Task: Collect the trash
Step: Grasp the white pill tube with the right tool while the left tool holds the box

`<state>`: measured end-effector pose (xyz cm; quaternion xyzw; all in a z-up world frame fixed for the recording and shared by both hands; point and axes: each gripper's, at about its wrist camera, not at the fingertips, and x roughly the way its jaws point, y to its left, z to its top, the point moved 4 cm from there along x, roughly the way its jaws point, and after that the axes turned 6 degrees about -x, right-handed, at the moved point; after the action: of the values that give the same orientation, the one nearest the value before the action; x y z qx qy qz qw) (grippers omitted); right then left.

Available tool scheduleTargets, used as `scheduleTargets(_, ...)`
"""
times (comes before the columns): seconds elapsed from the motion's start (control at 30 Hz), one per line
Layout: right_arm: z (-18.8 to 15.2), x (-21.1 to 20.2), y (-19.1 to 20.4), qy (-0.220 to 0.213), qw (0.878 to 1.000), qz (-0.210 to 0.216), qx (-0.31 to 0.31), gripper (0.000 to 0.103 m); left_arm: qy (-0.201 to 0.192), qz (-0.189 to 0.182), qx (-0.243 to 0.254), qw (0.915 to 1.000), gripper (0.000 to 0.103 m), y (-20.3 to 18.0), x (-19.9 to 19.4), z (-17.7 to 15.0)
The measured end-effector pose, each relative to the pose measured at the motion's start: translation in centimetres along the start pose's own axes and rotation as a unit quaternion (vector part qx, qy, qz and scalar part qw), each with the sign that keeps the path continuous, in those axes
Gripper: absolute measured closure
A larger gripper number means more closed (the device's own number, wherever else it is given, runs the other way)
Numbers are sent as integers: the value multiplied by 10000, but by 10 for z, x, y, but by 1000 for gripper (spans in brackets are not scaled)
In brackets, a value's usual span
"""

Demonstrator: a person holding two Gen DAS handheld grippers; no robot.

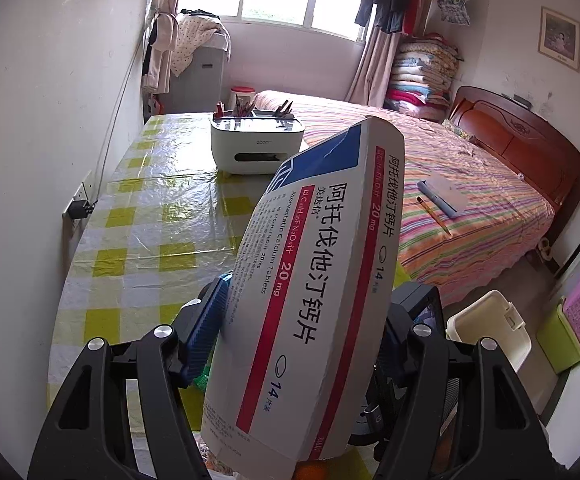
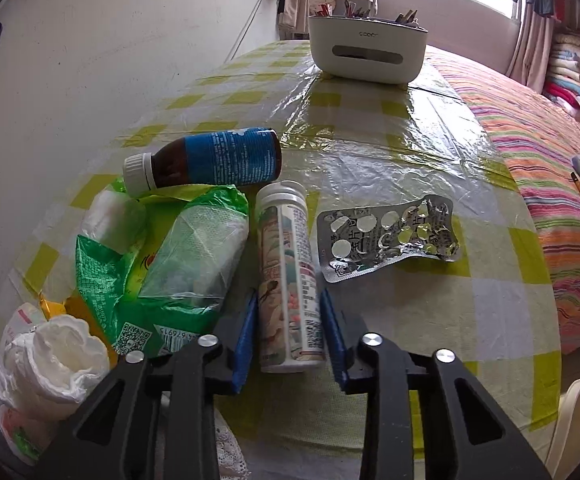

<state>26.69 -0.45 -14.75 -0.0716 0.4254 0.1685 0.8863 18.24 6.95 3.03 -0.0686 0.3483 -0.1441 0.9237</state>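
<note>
The left gripper (image 1: 304,316) held the medicine box (image 1: 314,288) clamped above the desk (image 1: 137,216), while the right gripper's (image 2: 287,340) jaws straddled the tablet tube (image 2: 287,280) lying there, barely apart from it.

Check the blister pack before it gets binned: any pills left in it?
Mostly used: the blister pack shows torn foil and burst pockets on the right. Three white rounds at left could be pills; cannot tell.

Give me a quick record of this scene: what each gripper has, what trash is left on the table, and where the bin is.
left gripper: shut on pill box
right gripper: open, straddling tube
table trash: bottle, green bag, blister pack, tissue
bin: on floor by bed
</note>
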Motion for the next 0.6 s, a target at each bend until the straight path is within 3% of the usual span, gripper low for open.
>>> scheduleTargets(0.6,-3,-72,-44,-887,9918,333,852,75,-113,-206,35,9997,38,-16,5,3)
